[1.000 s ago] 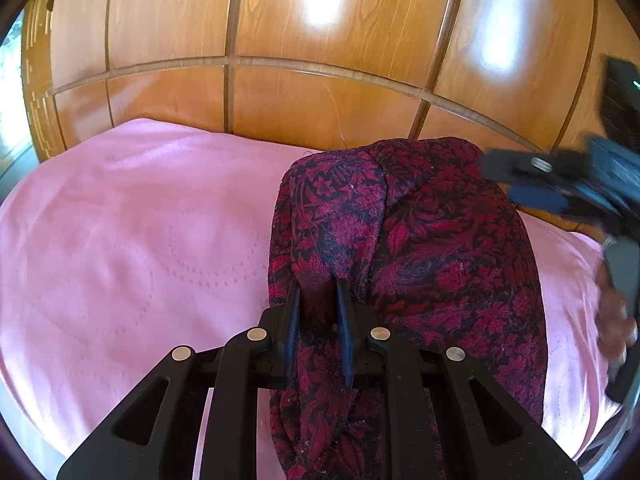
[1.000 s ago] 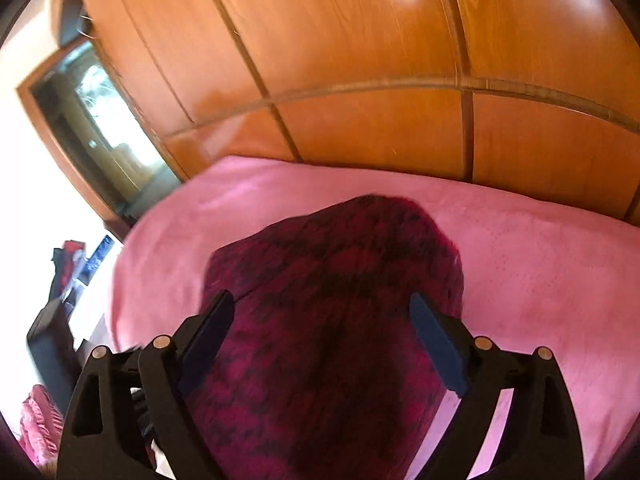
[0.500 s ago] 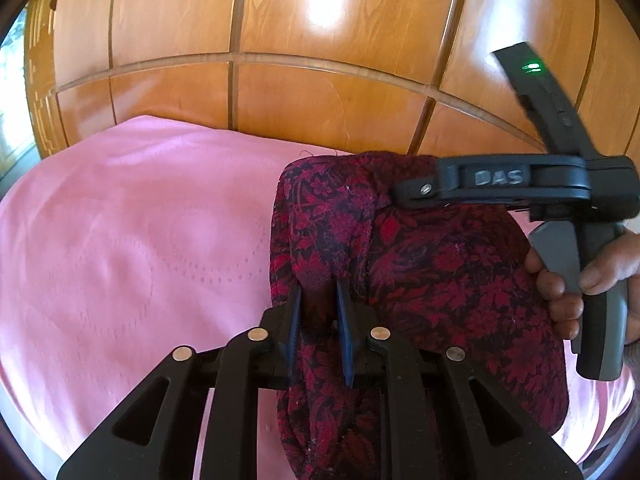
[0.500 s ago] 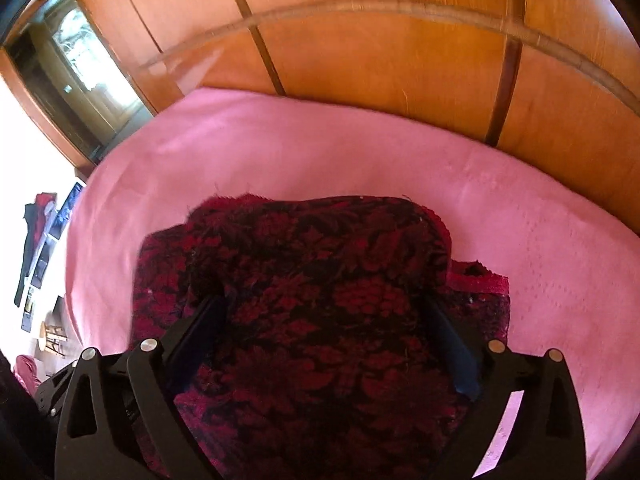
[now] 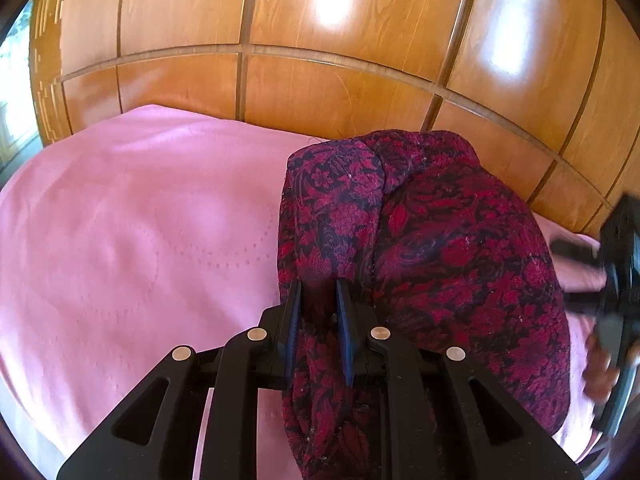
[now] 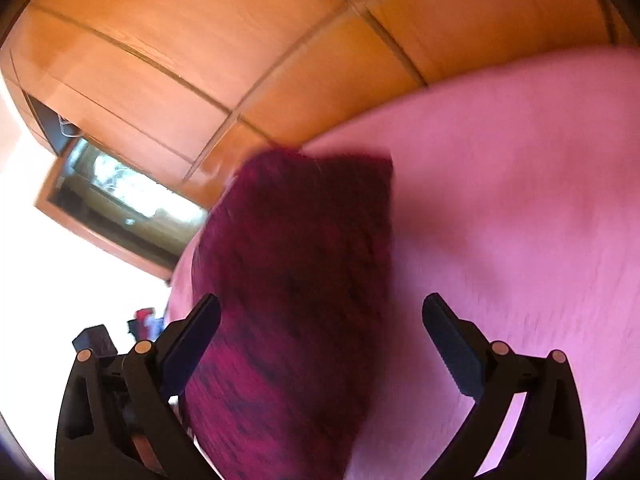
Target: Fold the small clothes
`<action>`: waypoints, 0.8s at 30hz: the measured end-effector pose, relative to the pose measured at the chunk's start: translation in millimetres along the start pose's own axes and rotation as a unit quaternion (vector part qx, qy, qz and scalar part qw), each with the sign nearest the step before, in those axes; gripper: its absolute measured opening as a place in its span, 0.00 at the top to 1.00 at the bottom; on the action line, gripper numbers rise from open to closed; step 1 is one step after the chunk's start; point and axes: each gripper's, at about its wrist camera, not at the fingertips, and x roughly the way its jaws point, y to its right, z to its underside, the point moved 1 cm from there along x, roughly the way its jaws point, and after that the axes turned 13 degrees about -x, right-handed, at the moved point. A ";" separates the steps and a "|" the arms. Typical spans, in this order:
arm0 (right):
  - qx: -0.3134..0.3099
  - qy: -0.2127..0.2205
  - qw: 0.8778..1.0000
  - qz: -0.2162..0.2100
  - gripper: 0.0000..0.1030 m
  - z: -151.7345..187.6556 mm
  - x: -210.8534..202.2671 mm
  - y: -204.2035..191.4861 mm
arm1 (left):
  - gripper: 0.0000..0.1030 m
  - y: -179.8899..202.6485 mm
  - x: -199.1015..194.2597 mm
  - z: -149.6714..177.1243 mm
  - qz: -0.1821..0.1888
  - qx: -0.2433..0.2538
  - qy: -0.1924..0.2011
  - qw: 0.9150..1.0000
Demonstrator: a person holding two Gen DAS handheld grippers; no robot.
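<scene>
My left tongs (image 5: 318, 312) pinch the near edge of the red cloth (image 5: 432, 248) lying on the pink bed (image 5: 132, 220). My right tongs (image 6: 320, 344), just spread wide, straddle the cloth without gripping. If they close on only one layer, the fold may drag open.

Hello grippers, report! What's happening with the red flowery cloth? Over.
Left gripper shut on red floral cloth. Right gripper open, just widened, cloth between jaws, not pinched. Nothing blocking on pink bedsheet.

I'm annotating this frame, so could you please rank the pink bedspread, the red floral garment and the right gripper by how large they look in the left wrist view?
1. pink bedspread
2. red floral garment
3. right gripper, blurred and cut off at the picture's edge, so its full extent is uncertain.
</scene>
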 end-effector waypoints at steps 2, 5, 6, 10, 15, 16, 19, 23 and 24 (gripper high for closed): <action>0.005 -0.009 0.999 -0.036 0.02 15.5 7.8 5.3 | 0.86 -0.2 0.8 0.3 -0.001 0.001 -0.004 1.000; 0.019 -0.002 0.996 -0.084 0.02 24.5 16.8 8.0 | 0.86 -2.0 1.8 -0.2 -0.004 0.001 -0.007 1.000; 0.017 0.002 0.995 -0.096 0.02 23.8 21.0 5.3 | 0.86 -1.9 2.1 -0.1 -0.006 0.001 -0.007 1.000; -0.026 -0.030 0.994 -0.101 0.02 18.0 52.9 -16.6 | 0.86 -8.0 7.1 -1.9 -0.020 0.002 -0.005 1.000; -0.039 -0.052 0.992 -0.108 0.02 3.8 82.8 -25.7 | 0.86 -23.0 12.9 -4.6 -0.014 -0.013 -0.009 1.000; -0.039 -0.058 0.992 -0.108 0.02 1.7 86.0 -26.6 | 0.86 -23.6 15.0 -4.9 -0.012 -0.007 -0.012 1.000; -0.045 -0.058 0.993 -0.093 0.13 -3.2 82.3 -34.4 | 0.86 -29.8 12.8 -3.2 0.012 -0.023 -0.009 1.000; -0.074 -0.029 0.994 -0.078 0.24 -4.3 57.7 -56.7 | 0.86 -21.4 0.0 4.5 0.031 -0.021 0.007 0.999; -0.078 -0.026 0.994 -0.077 0.25 -3.2 50.8 -58.5 | 0.86 -17.4 -1.1 5.5 0.034 -0.019 0.007 0.999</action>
